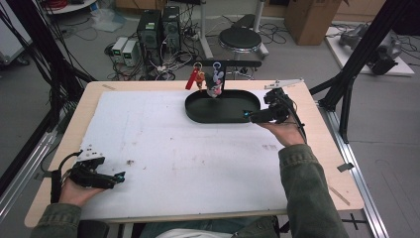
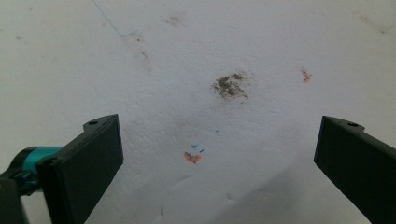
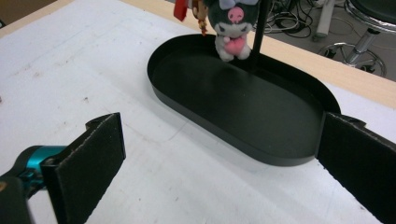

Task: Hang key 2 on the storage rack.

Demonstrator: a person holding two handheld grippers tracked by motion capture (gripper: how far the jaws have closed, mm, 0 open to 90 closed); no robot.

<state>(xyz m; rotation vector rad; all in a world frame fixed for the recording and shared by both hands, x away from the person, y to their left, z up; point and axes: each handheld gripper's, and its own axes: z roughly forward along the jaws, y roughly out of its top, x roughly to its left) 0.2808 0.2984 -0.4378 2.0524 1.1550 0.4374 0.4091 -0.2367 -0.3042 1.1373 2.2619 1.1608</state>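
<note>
The right gripper (image 1: 249, 117) hovers at the three o'clock end of the black oval tray (image 1: 195, 113), its jaws spread wide with nothing between them. In the right gripper view that tray (image 3: 299, 161) sits just ahead of the jaws, and a small plush toy (image 3: 230, 29) hangs from a black stand over the tray's far rim, next to a red tag (image 3: 180, 10). The tray rests toward twelve o'clock on the white sheet (image 1: 163, 148) covering the tabletop (image 1: 324, 148). The left gripper (image 1: 119, 177) lies down at seven o'clock, jaws also wide apart, above bare stained sheet.
</note>
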